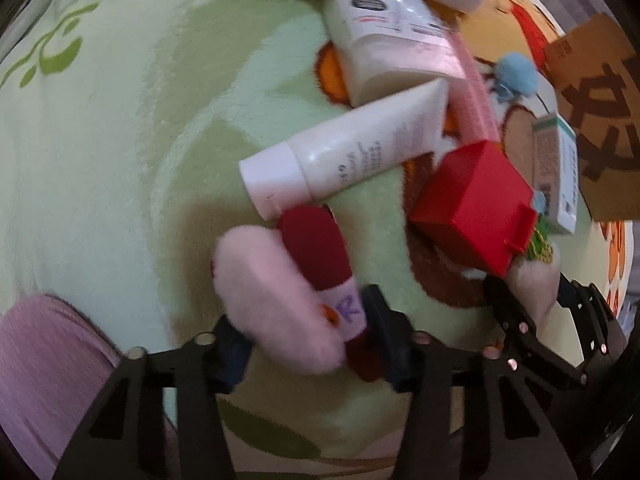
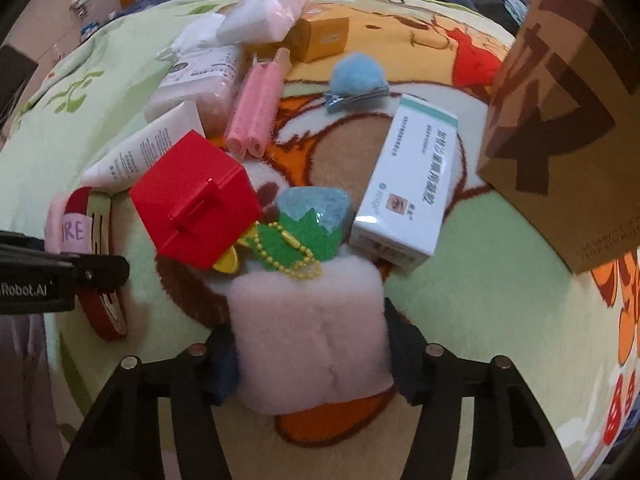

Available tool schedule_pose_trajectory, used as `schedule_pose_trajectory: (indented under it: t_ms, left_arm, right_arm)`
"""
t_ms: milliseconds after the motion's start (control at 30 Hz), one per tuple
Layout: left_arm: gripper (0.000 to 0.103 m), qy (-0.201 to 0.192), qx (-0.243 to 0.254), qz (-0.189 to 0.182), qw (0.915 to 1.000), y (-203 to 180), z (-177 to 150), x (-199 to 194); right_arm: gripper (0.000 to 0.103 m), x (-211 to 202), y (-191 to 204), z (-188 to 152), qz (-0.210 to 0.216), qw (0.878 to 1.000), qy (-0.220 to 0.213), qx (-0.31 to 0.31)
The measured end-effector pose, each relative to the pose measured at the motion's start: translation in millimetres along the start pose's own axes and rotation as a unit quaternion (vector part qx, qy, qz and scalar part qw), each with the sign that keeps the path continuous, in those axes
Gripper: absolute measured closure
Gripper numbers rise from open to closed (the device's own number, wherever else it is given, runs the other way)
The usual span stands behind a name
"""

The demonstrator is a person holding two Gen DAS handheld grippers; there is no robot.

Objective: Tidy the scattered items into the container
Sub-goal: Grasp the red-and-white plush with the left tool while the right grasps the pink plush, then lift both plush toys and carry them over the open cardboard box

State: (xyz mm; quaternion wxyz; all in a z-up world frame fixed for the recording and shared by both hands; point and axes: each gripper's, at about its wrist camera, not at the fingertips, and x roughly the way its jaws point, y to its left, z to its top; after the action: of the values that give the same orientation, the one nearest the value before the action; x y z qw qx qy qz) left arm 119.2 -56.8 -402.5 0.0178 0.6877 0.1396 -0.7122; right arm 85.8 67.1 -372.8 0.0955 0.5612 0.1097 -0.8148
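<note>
In the left wrist view, the left gripper point(image 1: 306, 344) is pointed down at a green blanket point(image 1: 120, 140). Between its dark fingers a pink plush pad point(image 1: 272, 300) and the red-and-pink item point(image 1: 320, 260) lying against it are seen; the jaws are partly closed, and both pads appear pressed against this soft bundle, so it is taken as grasped. Just beyond lie a white tube point(image 1: 344, 156) and a red box point(image 1: 476, 208). The right gripper point(image 1: 532, 300) is seen at the lower right, closed around a pale pink plush piece point(image 1: 534, 280). The cardboard container point(image 1: 600, 120) is seen at the right edge, well apart from the left gripper.

In the right wrist view, the right gripper point(image 2: 310, 356) is set about a pink plush block point(image 2: 308, 336), whose sides are touched by both fingers; the jaws are about half closed and the block is grasped. A green felt charm point(image 2: 304, 236) with a yellow bead chain is attached at the block's far edge. Beside it lie the red box point(image 2: 196, 204) and a white carton point(image 2: 408, 184). The cardboard container point(image 2: 568, 120) is shown at the right, standing on the blanket point(image 2: 500, 280). The left gripper point(image 2: 92, 272) enters from the left, next to the red-and-pink item point(image 2: 80, 232).
</note>
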Motion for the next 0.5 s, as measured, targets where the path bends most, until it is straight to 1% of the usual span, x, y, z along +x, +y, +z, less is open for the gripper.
schedule_pose_trajectory:
  t_ms: [33,100,167,200,267,367,467,500]
  left_arm:
    - [0.060,-0.001,0.009,0.002,1.0000,-3,-1,-2]
    - [0.069,-0.004,0.032,0.005,0.9995,-11,-2,-8]
    - [0.071,-0.008,0.056,0.023,0.9981,-18,-3,-13]
    - [0.071,-0.014,0.070,0.037,0.9967,-22,-3,-17]
    - [0.071,-0.024,0.088,0.050,0.9946,-28,-3,-24]
    - [0.071,-0.055,0.109,0.072,0.9899,-39,-1,-43]
    - [0.071,-0.081,0.130,0.090,0.9841,-53,3,-58]
    - [0.071,-0.089,0.134,0.093,0.9825,-58,6,-63]
  right_arm:
    - [0.046,-1,-2,-1,0.004,1.000,0.001,0.008]
    - [0.047,-5,-9,-2,0.020,0.999,0.002,0.033]
    - [0.047,-10,-18,-3,0.041,0.997,0.004,0.070]
    - [0.047,-11,-23,-3,0.049,0.995,0.007,0.086]
    - [0.047,-16,-31,-5,0.065,0.991,0.010,0.117]
    - [0.047,-30,-40,-7,0.077,0.984,0.003,0.160]
    - [0.047,-48,-39,-7,0.071,0.981,-0.019,0.178]
    - [0.047,-55,-41,-2,0.065,0.981,-0.027,0.181]
